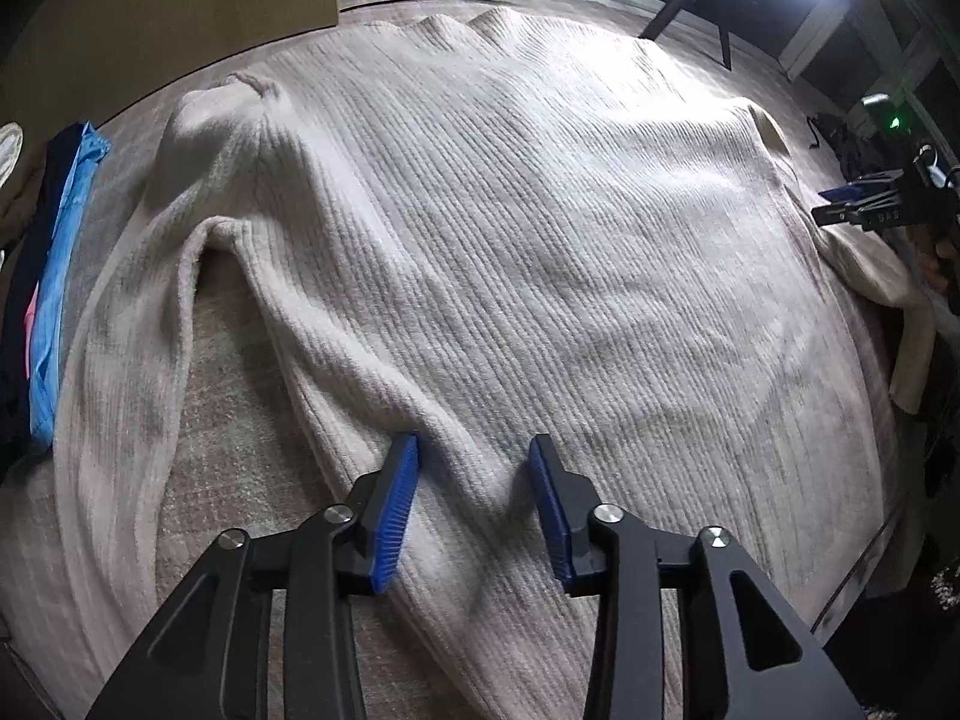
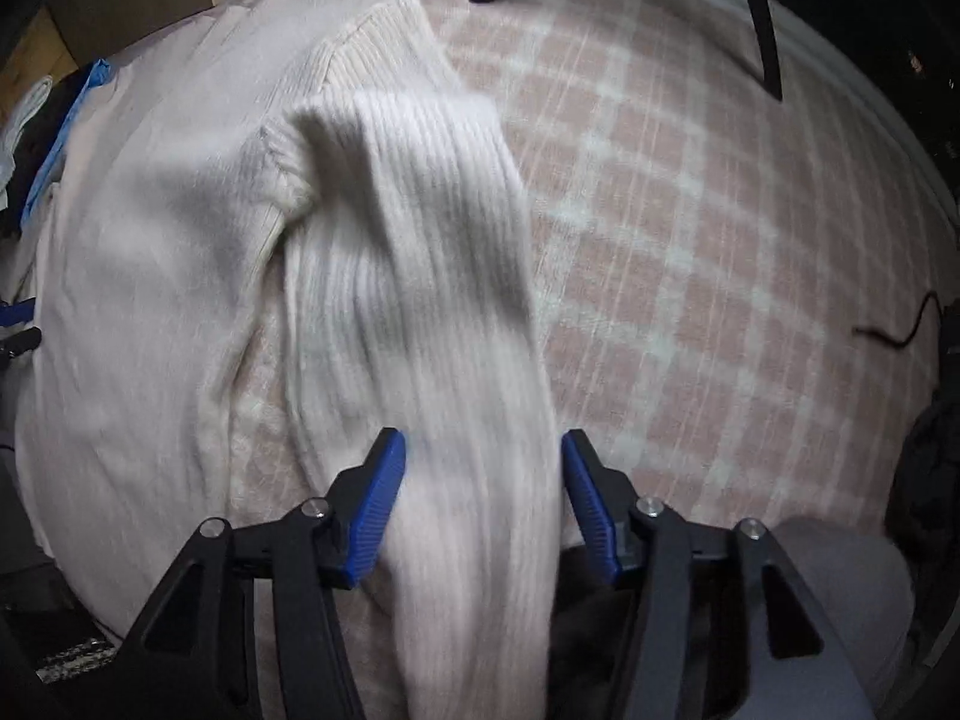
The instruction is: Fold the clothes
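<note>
Both grippers open over cream sweater (image 1: 510, 228).

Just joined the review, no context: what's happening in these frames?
A person with two handheld grippers is folding a cream ribbed knit sweater spread flat on a pink plaid blanket. The left gripper is open over the sweater's lower body, with fabric between its blue pads. The right gripper is open around one long sleeve. Neither is clamped. Folded blue and dark clothes lie beside the sweater.
</note>
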